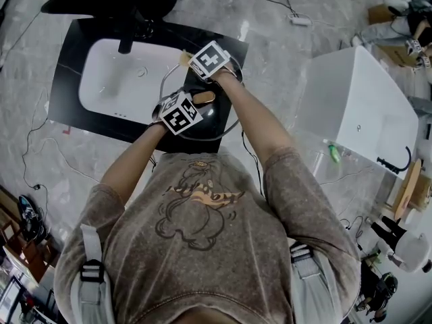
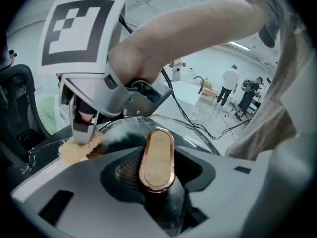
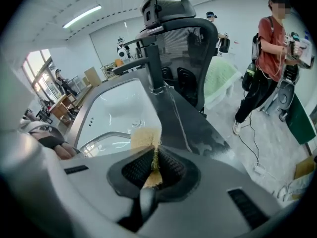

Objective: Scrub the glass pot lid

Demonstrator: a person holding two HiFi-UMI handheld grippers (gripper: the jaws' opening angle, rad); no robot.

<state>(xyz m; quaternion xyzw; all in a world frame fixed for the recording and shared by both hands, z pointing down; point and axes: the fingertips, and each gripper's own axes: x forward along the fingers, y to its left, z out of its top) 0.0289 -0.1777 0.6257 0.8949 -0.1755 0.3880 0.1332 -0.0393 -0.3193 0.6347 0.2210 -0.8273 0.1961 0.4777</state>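
L gripper point(image 2: 157, 171) jaws pinch the lid point(image 1: 221, 118) by its knob point(image 2: 157, 157), over the sink's point(image 1: 111, 69) end. R gripper point(image 3: 153, 170) jaws squeeze a sponge point(image 3: 145, 139) at the rim. Hold L steady; rub w/ firm small circles, rim to centre.

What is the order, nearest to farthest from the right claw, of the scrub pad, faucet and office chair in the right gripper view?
1. Scrub pad: pinched in the right claw.
2. Faucet: straight ahead, centre of view.
3. Office chair: behind the faucet, slightly right.
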